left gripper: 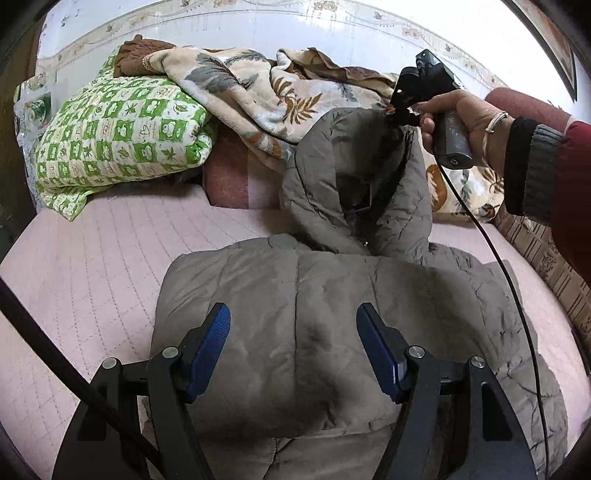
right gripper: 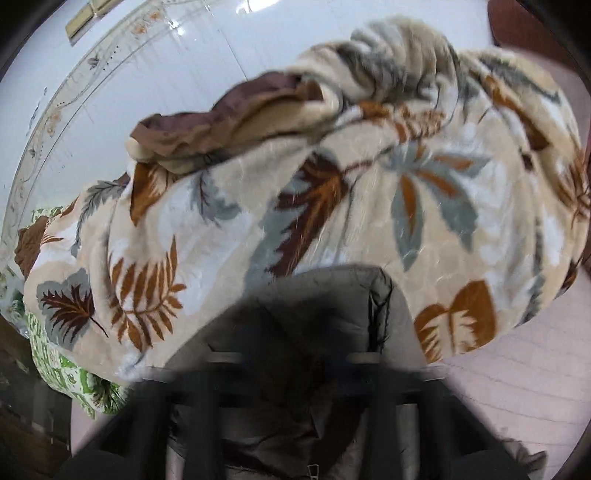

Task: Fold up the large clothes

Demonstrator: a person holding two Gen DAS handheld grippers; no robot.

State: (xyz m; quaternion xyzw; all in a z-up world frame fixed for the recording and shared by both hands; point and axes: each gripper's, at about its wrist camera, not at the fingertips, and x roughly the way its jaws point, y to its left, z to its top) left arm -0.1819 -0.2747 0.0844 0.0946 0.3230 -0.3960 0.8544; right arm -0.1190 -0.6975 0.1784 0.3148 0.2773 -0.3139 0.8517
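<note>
The grey-brown padded coat (left gripper: 295, 295) is a quilted synthetic cloth, matt and finely creased, with dark fur trim (left gripper: 395, 129) at the hood edge. The bed cover (left gripper: 92, 258) is pale pink stitched cloth, flat and matt. The leaf-print blanket (right gripper: 332, 192) looks plush and fuzzy; the green-checked quilt (left gripper: 122, 129) is smooth printed cotton. The left gripper (left gripper: 293, 347) has matt black plastic arms, ribbed blue rubbery pads (left gripper: 212, 343) and dull metal pivot pins. The wall (left gripper: 295, 29) is glossy.
</note>
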